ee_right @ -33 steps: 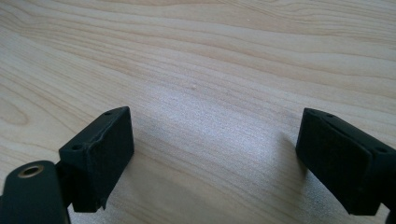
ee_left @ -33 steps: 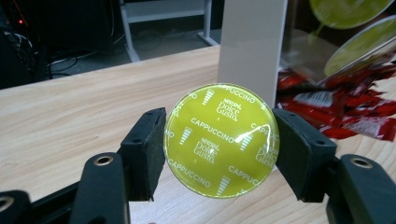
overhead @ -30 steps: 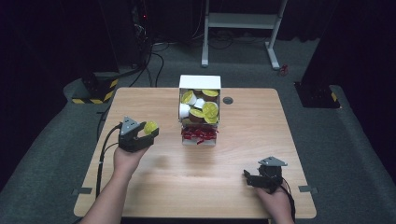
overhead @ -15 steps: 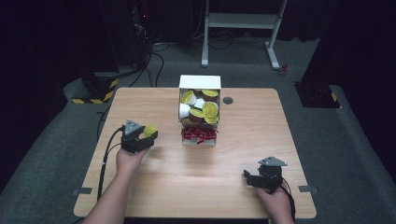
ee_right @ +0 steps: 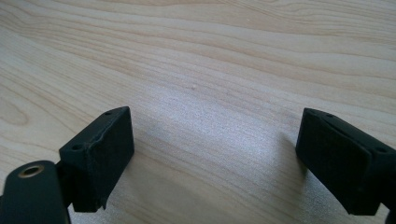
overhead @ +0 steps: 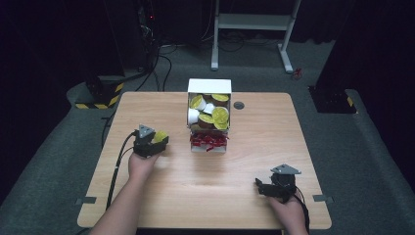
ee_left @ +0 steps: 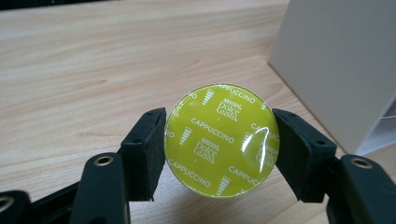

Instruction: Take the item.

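Carrying one yellow-lidded coffee pod (ee_left: 222, 141) clamped in our left gripper (overhead: 155, 140), low over the table (overhead: 244, 181) left of the white box (overhead: 209, 86) of pods; next, we judge, comes setting it flat and letting go. Our right gripper (ee_right: 212, 158) rests near right, jaws apart and empty, nothing blocking.

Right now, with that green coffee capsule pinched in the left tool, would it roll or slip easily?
The capsule looks round with a glossy foil lid, so it could slip or roll on the table. The left gripper holds it by its rim; it probably feels light and fairly stiff.
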`<move>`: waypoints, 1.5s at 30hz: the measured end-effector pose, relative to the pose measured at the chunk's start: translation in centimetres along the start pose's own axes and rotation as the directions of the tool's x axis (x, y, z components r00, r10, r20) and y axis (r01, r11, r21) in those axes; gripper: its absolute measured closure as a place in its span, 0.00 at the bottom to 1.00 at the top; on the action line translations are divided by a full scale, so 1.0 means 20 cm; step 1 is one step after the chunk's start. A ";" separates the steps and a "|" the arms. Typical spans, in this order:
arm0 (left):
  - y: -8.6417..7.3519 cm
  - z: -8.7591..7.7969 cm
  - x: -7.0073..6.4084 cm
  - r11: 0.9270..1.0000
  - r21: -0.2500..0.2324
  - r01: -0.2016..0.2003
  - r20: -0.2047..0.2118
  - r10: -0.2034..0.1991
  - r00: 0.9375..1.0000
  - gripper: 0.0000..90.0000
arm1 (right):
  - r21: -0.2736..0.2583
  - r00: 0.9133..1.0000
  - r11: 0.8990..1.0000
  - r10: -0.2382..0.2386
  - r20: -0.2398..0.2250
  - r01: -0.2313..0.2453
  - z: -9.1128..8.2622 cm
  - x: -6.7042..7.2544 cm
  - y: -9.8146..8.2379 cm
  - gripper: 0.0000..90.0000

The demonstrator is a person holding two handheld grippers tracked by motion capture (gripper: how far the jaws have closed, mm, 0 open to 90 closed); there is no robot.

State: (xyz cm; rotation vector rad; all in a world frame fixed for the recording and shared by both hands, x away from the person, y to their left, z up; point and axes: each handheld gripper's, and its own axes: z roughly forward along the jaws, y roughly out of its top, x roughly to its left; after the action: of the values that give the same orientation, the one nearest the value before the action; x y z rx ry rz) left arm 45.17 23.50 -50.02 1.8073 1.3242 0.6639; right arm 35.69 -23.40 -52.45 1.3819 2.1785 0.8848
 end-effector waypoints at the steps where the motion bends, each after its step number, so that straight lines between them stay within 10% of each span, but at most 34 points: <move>1: 0.00 0.01 0.00 1.000 0.016 -0.002 -0.014 0.002 1.000 0.43 | 0.000 1.000 1.000 0.000 0.000 0.000 0.00 0.00 0.00 0.13; 26: -0.02 0.09 -0.02 0.999 0.050 -0.009 -0.024 0.011 1.000 0.38 | -0.002 1.000 1.000 -0.005 0.000 0.005 0.00 0.00 0.00 0.13; 45: 0.02 -0.01 -0.03 1.000 -0.008 0.029 0.076 -0.029 0.997 0.25 | -0.004 1.000 1.000 -0.005 0.002 0.005 0.00 0.00 0.00 0.13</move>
State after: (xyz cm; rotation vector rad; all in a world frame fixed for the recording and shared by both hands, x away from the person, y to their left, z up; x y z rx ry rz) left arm 45.07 22.99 -49.45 1.7851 1.2922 0.5788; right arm 35.68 -23.42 -52.46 1.3748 2.1771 0.8853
